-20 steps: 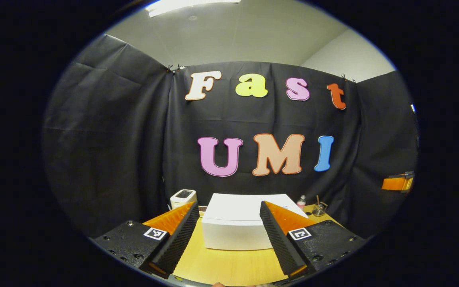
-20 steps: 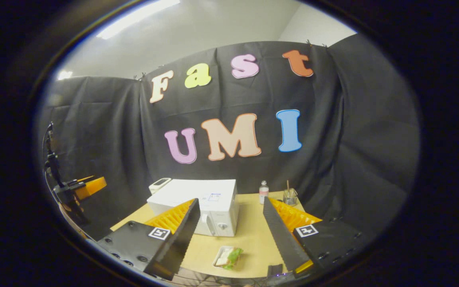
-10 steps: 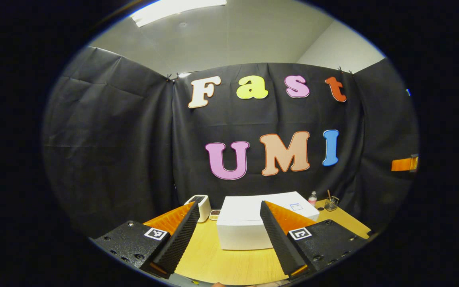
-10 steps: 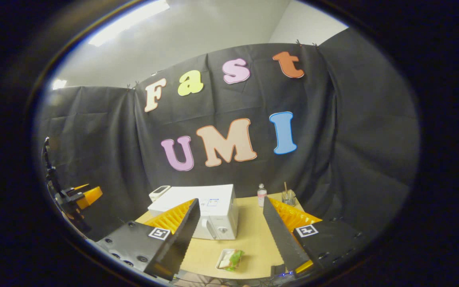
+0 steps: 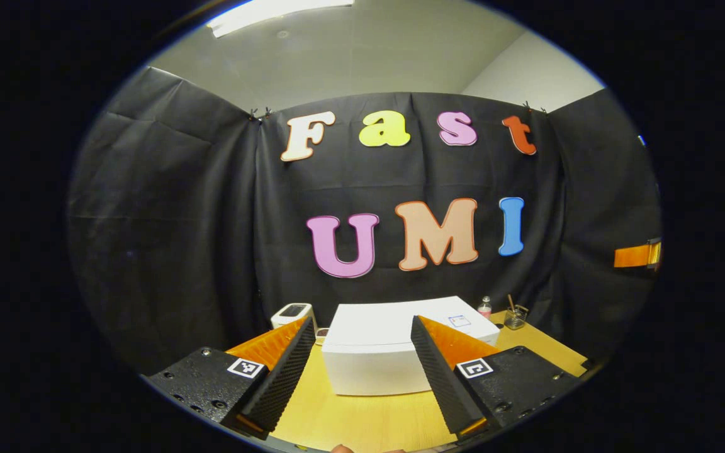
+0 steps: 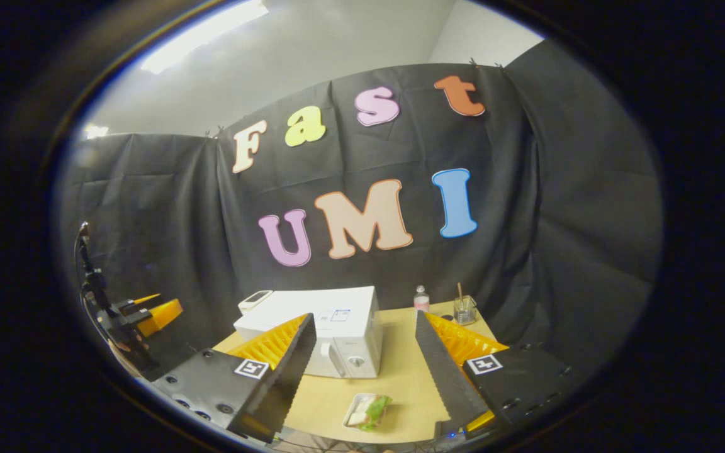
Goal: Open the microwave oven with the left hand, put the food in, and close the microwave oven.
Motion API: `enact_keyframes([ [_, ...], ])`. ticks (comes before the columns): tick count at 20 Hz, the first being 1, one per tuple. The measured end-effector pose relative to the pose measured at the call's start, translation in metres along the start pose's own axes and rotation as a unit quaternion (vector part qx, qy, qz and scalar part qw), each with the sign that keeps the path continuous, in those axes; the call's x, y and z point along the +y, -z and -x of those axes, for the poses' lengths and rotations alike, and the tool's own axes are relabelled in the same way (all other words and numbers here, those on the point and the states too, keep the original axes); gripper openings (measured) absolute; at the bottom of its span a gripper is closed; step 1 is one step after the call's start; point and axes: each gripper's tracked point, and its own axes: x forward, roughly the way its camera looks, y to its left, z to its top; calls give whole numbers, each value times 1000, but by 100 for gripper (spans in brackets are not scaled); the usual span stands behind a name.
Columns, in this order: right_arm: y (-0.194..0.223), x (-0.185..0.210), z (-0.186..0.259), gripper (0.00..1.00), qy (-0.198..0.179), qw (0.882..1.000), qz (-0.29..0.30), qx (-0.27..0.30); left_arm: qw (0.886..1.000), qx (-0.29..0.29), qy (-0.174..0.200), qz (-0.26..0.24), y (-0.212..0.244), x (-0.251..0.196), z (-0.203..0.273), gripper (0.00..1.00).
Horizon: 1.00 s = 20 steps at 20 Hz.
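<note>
On the wooden table (image 6: pixel 400 377), white microwave (image 6: pixel 321 324) sits door shut, against the back cloth. Food tray (image 6: pixel 367 412) lies in front of it, near table edge. Left gripper (image 5: pixel 356 390) and right gripper (image 6: pixel 369 384): both wide apart, nothing held.

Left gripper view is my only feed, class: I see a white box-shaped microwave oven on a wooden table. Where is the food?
Observer: The right gripper view shows a sandwich with green leaves in a small white tray on the light wooden table, in front of the white microwave oven.
Operator: Is the door open?
Observer: No, shut; its handle stands beside a round dial.
Operator: Anything touching the tray?
Observer: No; it lies apart from the oven, ungripped.
</note>
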Motion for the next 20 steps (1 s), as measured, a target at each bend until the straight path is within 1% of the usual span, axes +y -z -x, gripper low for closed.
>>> enact_keyframes([
  [1, 5, -2, -6, 97, 0, 1000, 0, 0, 1000, 1, 12, 7, 11, -6, -7, 95],
  [2, 10, -5, -12, 91, 1, 1000, 1, 1, 1000, 4, 20, 14, 23, -10, -12, 95],
  [3, 13, -8, -18, 91, 7, 1000, 4, -3, 999, 8, 26, 24, 34, -13, -17, 95],
  [4, 15, -12, -24, 91, 12, 1000, 7, -7, 999, 9, 36, 30, 46, -21, -21, 92],
  [5, 18, -14, -30, 98, 12, 1000, 10, -8, 998, 9, 47, 32, 54, -28, -25, 93],
  [6, 23, -14, -35, 91, 11, 1000, 12, -7, 998, 9, 55, 34, 63, -32, -29, 95],
  [7, 27, -12, -39, 97, 5, 1000, 11, -5, 997, 10, 62, 37, 73, -36, -32, 95],
  [10, 36, -7, -49, 97, -13, 1000, 7, -7, 994, 14, 91, 53, 104, -54, -38, 96],
  [11, 39, -6, -51, 91, -18, 1000, 8, -9, 993, 15, 103, 58, 117, -61, -39, 96],
  [12, 44, -5, -54, 97, -22, 1000, 10, -10, 992, 18, 111, 58, 130, -65, -41, 96],
  [14, 52, -5, -59, 97, -27, 999, 20, -15, 991, 10, 121, 50, 147, -72, -47, 96],
  [16, 62, -6, -65, 97, -27, 999, 31, -17, 989, 10, 140, 46, 167, -85, -50, 94],
  [17, 65, -7, -70, 97, -23, 999, 35, -20, 987, 11, 154, 53, 175, -94, -51, 94],
  [18, 68, -6, -73, 91, -23, 999, 41, -23, 984, 14, 168, 63, 185, -103, -51, 94],
  [19, 71, -6, -77, 91, -23, 998, 47, -25, 981, 19, 178, 69, 193, -109, -54, 94],
  [20, 76, -5, -80, 97, -23, 998, 50, -27, 981, 20, 181, 73, 200, -113, -59, 94],
])
